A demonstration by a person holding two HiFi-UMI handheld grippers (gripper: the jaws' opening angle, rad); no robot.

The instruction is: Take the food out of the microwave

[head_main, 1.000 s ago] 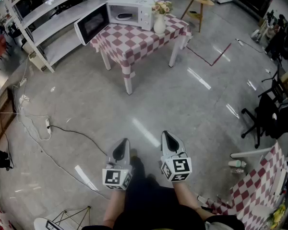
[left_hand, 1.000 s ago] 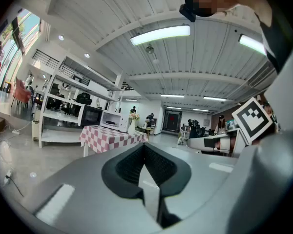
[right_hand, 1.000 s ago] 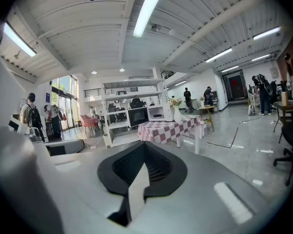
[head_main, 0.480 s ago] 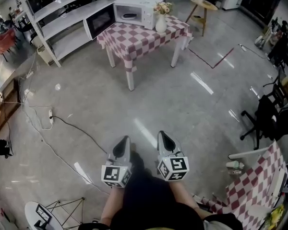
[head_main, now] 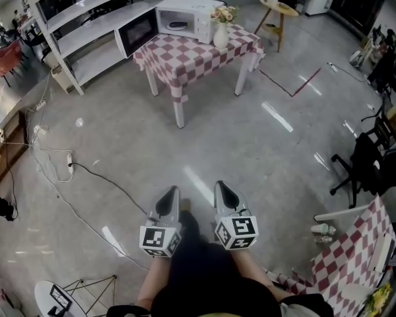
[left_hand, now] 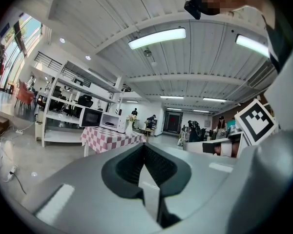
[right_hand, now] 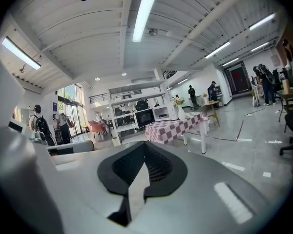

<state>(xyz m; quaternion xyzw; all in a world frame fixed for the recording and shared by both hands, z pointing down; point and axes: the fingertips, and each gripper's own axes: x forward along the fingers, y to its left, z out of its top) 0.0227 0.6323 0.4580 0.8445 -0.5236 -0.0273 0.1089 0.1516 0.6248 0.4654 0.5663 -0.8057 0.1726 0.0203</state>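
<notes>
The white microwave (head_main: pixel 185 13) stands on a red-and-white checkered table (head_main: pixel 185 61) far ahead, with its door (head_main: pixel 137 30) swung open to the left. A dish of food (head_main: pixel 178 25) shows dimly inside it. A white vase with flowers (head_main: pixel 220 32) stands just right of the microwave. My left gripper (head_main: pixel 169 193) and right gripper (head_main: pixel 222 187) are held side by side low over the floor, several steps from the table, both shut and holding nothing. The left gripper view shows its jaws (left_hand: pixel 144 146) pressed together, the table (left_hand: pixel 110 138) small beyond. The right gripper's jaws (right_hand: pixel 145 146) are likewise together.
White shelving (head_main: pixel 86 18) runs behind and left of the table. Cables and a power strip (head_main: pixel 67 165) lie on the floor at left. A round side table (head_main: pixel 277 4) stands at the back, an office chair (head_main: pixel 363 167) at right, another checkered table (head_main: pixel 350 259) at lower right.
Both grippers have shifted slightly forward together between a second ago and half a second ago, and have held still since. Their jaws stay shut.
</notes>
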